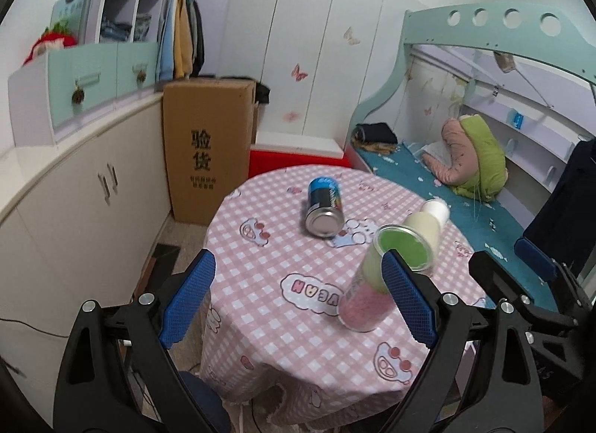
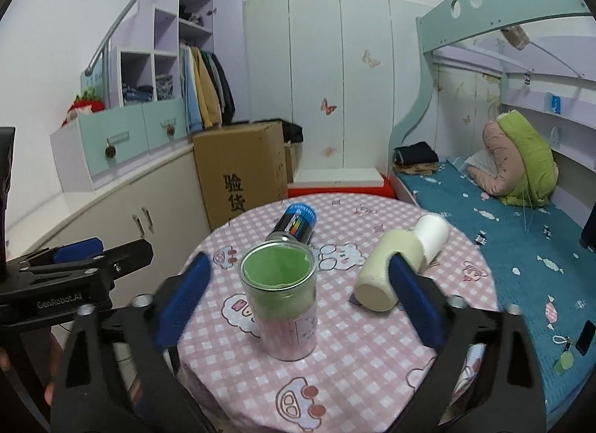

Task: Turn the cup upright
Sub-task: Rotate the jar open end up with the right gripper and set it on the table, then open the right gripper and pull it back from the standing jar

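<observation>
Green-lined cup [image 2: 283, 302] stands upright at table [image 2: 372, 377] centre; both grippers [image 2: 298, 299] [image 1: 298, 299] released: retreat toward six o'clock, avoiding its rim.

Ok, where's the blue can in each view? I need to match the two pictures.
Left wrist view: the blue can lies on its side at centre, metal end toward the camera, behind the cup.
Right wrist view: the can lies at upper centre, just behind the cup.
Shared landmark: the cardboard box behind the table.
</observation>
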Demonstrator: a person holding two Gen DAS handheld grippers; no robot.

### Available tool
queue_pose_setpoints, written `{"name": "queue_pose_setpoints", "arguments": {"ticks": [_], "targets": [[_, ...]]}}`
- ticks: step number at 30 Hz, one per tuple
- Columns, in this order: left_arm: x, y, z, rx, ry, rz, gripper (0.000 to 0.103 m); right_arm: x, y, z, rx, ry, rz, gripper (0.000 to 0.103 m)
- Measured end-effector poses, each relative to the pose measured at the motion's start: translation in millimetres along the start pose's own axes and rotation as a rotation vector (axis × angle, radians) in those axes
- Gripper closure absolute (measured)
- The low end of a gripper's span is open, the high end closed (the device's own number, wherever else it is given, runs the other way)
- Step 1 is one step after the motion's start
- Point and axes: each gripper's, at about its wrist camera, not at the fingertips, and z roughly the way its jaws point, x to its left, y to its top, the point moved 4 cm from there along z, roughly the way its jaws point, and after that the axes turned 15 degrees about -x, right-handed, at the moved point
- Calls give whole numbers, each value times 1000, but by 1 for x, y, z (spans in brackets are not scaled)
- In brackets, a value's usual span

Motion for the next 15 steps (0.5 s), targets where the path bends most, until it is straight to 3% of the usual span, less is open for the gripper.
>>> {"name": "queue_pose_setpoints", "arguments": {"ticks": [15], "targets": [[-43, 28, -74, -197, 6, 94, 9, -7, 39, -79, -78, 19, 37, 9]]}}
